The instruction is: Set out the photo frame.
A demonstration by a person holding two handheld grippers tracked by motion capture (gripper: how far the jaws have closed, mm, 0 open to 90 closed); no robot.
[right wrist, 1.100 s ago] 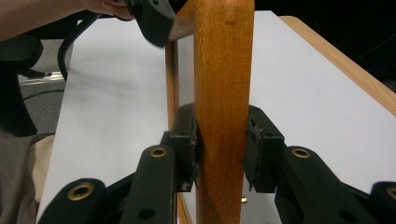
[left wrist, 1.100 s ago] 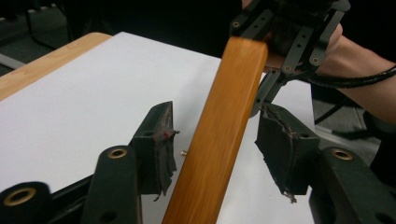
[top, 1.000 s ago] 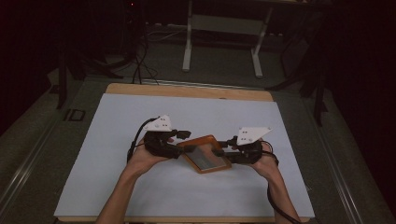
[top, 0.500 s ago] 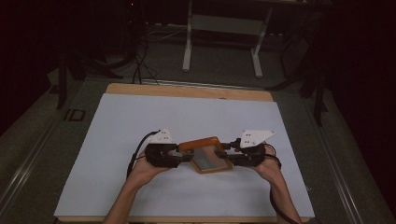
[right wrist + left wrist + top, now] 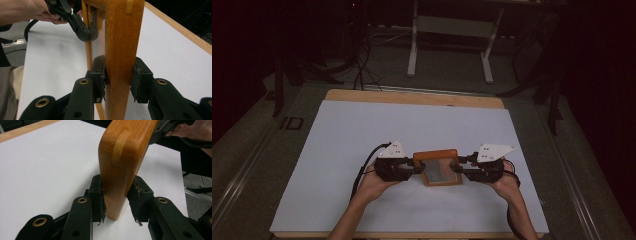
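Near the tabletop's (image 5: 362,130) front edge, both the left hand-held gripper (image 5: 414,166), its jaws just closing, and the right hand-held gripper (image 5: 458,167) clamp the wooden picture frame (image 5: 440,167) by opposite ends, so next comes a level, joint lift.

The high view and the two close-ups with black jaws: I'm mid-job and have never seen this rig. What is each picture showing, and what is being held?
No robot here: a person holds a hand-held left gripper and right gripper. The high view looks down on a table covered with a white sheet. The other two pictures come from cameras riding on each gripper, looking along its black jaws. Between them is a wooden frame, like a small picture frame. The left gripper's jaws have just been closing and now press on one edge of the frame; the right gripper clamps the opposite edge.
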